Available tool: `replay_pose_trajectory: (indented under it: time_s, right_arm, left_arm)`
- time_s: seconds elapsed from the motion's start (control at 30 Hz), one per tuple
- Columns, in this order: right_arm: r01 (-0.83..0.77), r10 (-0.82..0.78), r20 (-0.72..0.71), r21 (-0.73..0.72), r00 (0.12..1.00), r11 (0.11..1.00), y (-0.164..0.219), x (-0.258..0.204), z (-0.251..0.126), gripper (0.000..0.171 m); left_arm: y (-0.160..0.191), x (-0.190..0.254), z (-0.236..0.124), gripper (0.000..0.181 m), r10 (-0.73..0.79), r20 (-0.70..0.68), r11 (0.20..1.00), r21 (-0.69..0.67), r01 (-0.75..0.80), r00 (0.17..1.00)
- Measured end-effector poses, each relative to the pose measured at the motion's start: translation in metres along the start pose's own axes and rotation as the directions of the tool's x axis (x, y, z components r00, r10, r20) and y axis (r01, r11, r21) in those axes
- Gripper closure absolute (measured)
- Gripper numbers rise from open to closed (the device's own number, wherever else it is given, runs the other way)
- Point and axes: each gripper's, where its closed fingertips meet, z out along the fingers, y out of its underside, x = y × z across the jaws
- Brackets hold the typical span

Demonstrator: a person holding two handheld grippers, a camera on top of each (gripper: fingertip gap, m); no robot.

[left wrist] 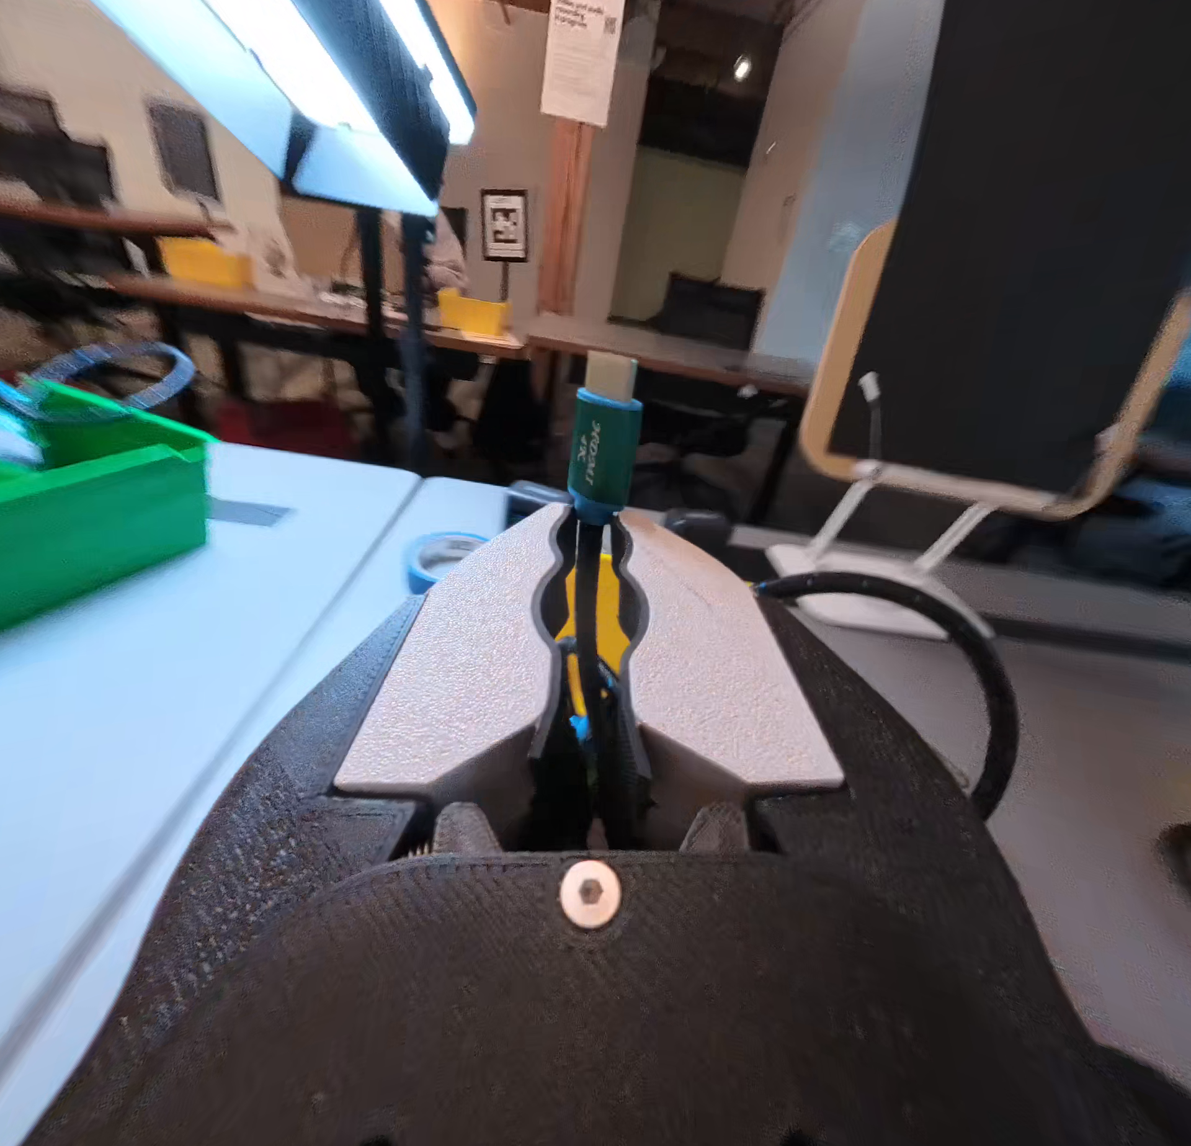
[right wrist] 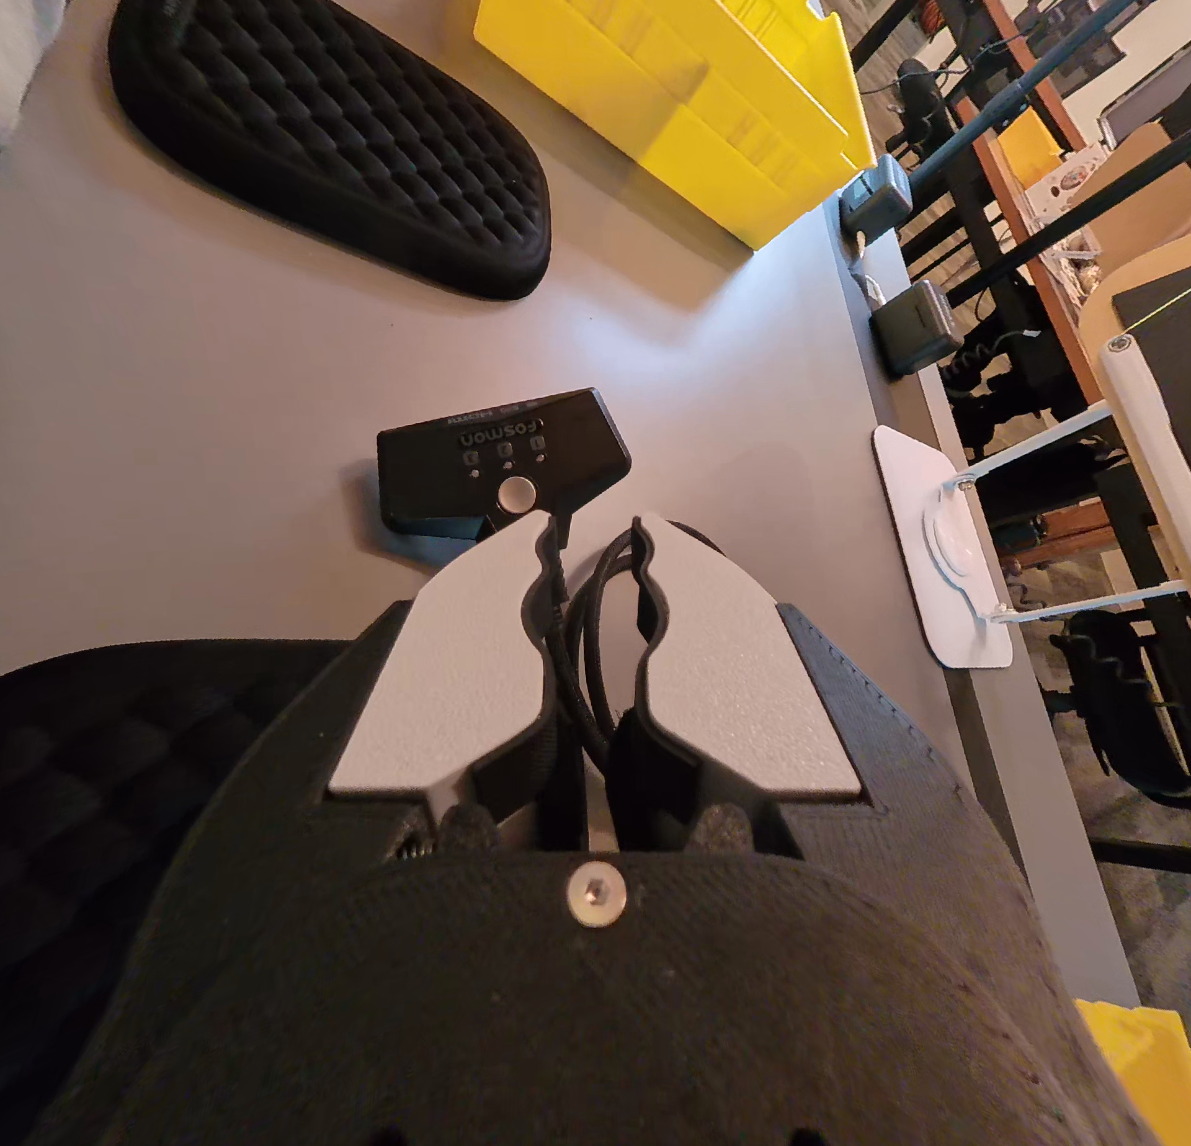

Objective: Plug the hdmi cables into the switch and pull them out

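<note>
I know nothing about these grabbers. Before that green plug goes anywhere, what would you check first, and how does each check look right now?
1. Left gripper shut on the HDMI cable just behind the green plug: ok.
2. Plug's metal tip unobstructed: ok.
3. Plug lined up with a port: not ok; it points into the room.
4. HDMI switch flat on the grey table: ok.
5. Right gripper steadying the switch: not ok; open above a black cable.
6. Free port on the switch: cannot tell.

green bin (left wrist: 96,470), blue tape roll (left wrist: 438,557), yellow bins (right wrist: 677,83), black pad (right wrist: 322,129)
</note>
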Motion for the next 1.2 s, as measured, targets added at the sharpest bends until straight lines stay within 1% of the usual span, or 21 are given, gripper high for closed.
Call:
replay_pose_trajectory:
  time_s: [0.03,0.07,0.1,0.13,0.17,0.27,0.4,0.47,0.5,0.57,0.63,0.7,0.77,0.83,0.93,1.03,1.07,1.13,1.17,1.2]
  right_arm:
    - [0.000,0.000,-0.003,0.000,1.000,1.000,0.000,0.000,-0.001,0.149]
    - [-0.001,0.001,-0.006,-0.001,1.000,1.000,0.001,0.000,-0.001,0.149]
    - [-0.001,0.001,-0.009,-0.002,1.000,1.000,0.001,0.000,-0.002,0.149]
    - [-0.001,0.001,-0.012,-0.003,1.000,1.000,0.002,0.001,-0.003,0.150]
    - [-0.001,0.001,-0.014,-0.005,1.000,1.000,0.002,0.001,-0.004,0.150]
    - [-0.001,0.001,-0.018,-0.012,1.000,1.000,0.003,0.001,-0.005,0.150]
    - [0.003,-0.003,-0.014,-0.022,1.000,1.000,0.004,-0.001,-0.003,0.150]
    - [0.003,-0.003,-0.008,-0.008,1.000,1.000,-0.001,-0.001,0.001,0.150]
    - [-0.010,0.010,-0.012,0.013,1.000,1.000,-0.008,0.001,0.005,0.147]
    - [-0.065,0.066,-0.008,0.110,0.998,0.992,-0.033,0.004,0.019,0.140]
    - [-0.148,0.152,0.002,0.241,0.988,0.959,-0.071,0.008,0.039,0.133]
    - [-0.264,0.247,0.092,0.364,0.965,0.893,-0.117,0.005,0.063,0.123]
    - [-0.351,0.295,0.194,0.420,0.936,0.837,-0.158,0.000,0.088,0.116]
    - [-0.398,0.320,0.242,0.445,0.916,0.802,-0.188,0.001,0.113,0.120]
    - [-0.380,0.299,0.249,0.404,0.921,0.832,-0.203,-0.002,0.137,0.120]
    - [-0.349,0.274,0.230,0.413,0.934,0.841,-0.202,-0.007,0.135,0.123]
    - [-0.342,0.277,0.210,0.418,0.938,0.842,-0.197,-0.006,0.132,0.125]
    - [-0.350,0.296,0.193,0.404,0.936,0.845,-0.186,-0.005,0.126,0.126]
    - [-0.356,0.306,0.185,0.399,0.934,0.845,-0.179,-0.004,0.121,0.126]
    - [-0.364,0.321,0.171,0.398,0.931,0.842,-0.174,-0.001,0.116,0.126]
  left_arm:
    - [0.005,-0.001,0.000,0.171,-0.127,-0.049,0.992,0.014,0.128,0.991]
    - [0.011,-0.001,0.000,0.171,-0.264,-0.109,0.964,0.006,0.266,0.958]
    - [0.017,-0.001,-0.001,0.171,-0.368,-0.164,0.929,-0.015,0.370,0.915]
    - [0.024,-0.002,-0.001,0.171,-0.437,-0.186,0.898,-0.033,0.439,0.880]
    - [0.030,-0.004,-0.002,0.171,-0.469,-0.187,0.882,-0.042,0.470,0.863]
    - [0.044,-0.003,-0.004,0.170,-0.500,-0.188,0.865,-0.061,0.498,0.846]
    - [0.067,0.002,-0.005,0.170,-0.514,-0.161,0.856,-0.153,0.493,0.843]
    - [0.072,0.002,-0.007,0.171,-0.507,-0.142,0.860,-0.150,0.488,0.850]
    - [0.072,0.002,-0.009,0.170,-0.502,-0.138,0.863,-0.137,0.485,0.854]
    - [0.068,0.006,-0.011,0.171,-0.495,-0.134,0.868,-0.109,0.484,0.859]
    - [0.064,0.010,-0.013,0.171,-0.483,-0.132,0.876,-0.077,0.477,0.866]
    - [0.059,0.013,-0.014,0.171,-0.466,-0.127,0.885,-0.051,0.463,0.876]
    - [0.057,0.014,-0.014,0.170,-0.452,-0.124,0.892,-0.036,0.451,0.884]
    - [0.056,0.015,-0.015,0.170,-0.445,-0.127,0.895,-0.031,0.445,0.887]
    - [0.059,0.013,-0.015,0.171,-0.469,-0.130,0.883,-0.044,0.467,0.874]
    - [0.073,0.011,-0.017,0.171,-0.529,-0.133,0.847,-0.140,0.512,0.838]
    - [0.077,0.013,-0.019,0.168,-0.548,-0.149,0.833,-0.186,0.521,0.823]
    - [0.079,0.015,-0.026,0.140,-0.565,-0.190,0.820,-0.238,0.521,0.803]
    - [0.075,0.012,-0.031,0.127,-0.547,-0.190,0.832,-0.231,0.505,0.815]
    - [0.070,0.007,-0.037,0.121,-0.503,-0.176,0.860,-0.201,0.469,0.847]
